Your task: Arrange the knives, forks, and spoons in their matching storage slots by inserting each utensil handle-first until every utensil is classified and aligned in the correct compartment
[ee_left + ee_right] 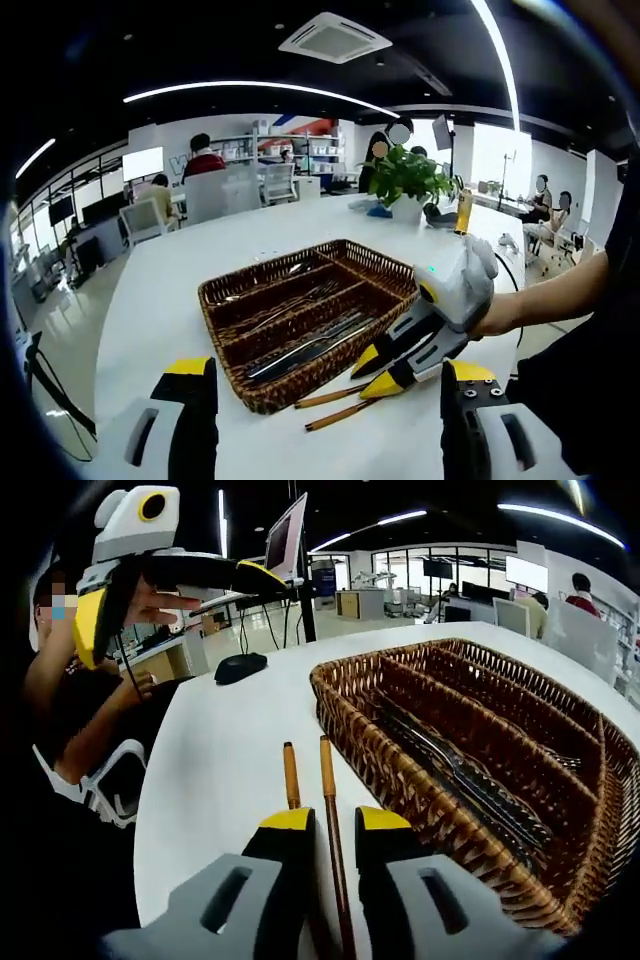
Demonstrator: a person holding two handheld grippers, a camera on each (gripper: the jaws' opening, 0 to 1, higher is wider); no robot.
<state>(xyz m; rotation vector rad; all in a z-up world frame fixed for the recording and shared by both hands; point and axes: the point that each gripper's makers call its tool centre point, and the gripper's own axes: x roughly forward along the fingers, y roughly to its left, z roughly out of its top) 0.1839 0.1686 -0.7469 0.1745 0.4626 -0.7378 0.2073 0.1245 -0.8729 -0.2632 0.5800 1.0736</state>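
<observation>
Two wooden-handled utensils are lying beside the wicker tray. Right gripper is straddling one handle, jaws slightly apart; left gripper is gaping wide. No legible writing.

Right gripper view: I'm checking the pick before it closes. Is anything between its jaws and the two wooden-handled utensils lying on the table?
Nothing visible blocks it. The right gripper has its jaws astride one wooden-handled utensil; the other lies just beside it on the white table, next to the wicker tray.
</observation>
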